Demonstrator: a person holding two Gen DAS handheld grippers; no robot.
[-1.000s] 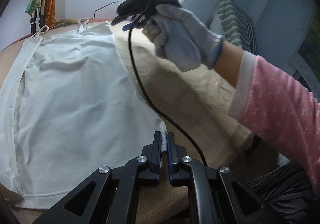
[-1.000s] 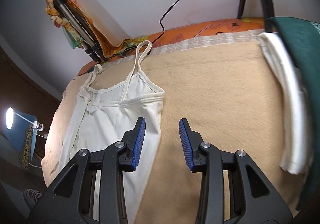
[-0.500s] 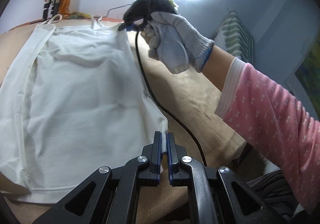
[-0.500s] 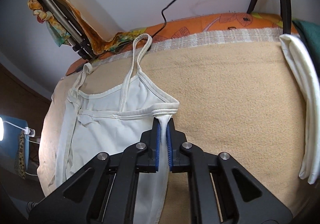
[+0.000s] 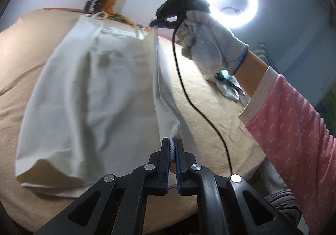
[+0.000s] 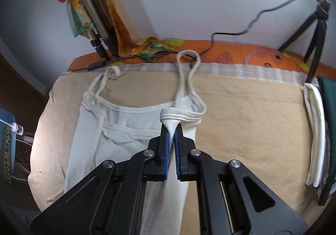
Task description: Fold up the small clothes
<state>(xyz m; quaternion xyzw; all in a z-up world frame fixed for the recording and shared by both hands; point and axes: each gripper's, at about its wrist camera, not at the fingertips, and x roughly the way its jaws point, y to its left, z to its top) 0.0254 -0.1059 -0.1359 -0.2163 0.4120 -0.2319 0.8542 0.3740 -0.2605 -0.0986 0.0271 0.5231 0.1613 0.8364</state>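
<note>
The white camisole [image 5: 100, 92] fills the left of the frame on the tan blanket [image 5: 210, 96], its side edge pinched by your left gripper [image 5: 172, 146] and right gripper [image 6: 171, 130], so you're barely into fold one.

One white camisole [image 6: 117, 130] lies at centre frame, with two shoulder straps [image 6: 187, 71]. Two hand-held grippers: the left hand-held gripper [image 5: 172, 148] at lower centre, the right hand-held gripper [image 6: 171, 136] likewise. One gloved hand [image 5: 210, 43], upper right. One ring light [image 5: 229, 1], upper right. One beige blanket [image 6: 252, 130]. One folded white cloth [image 6: 315, 130] at right edge.
</note>
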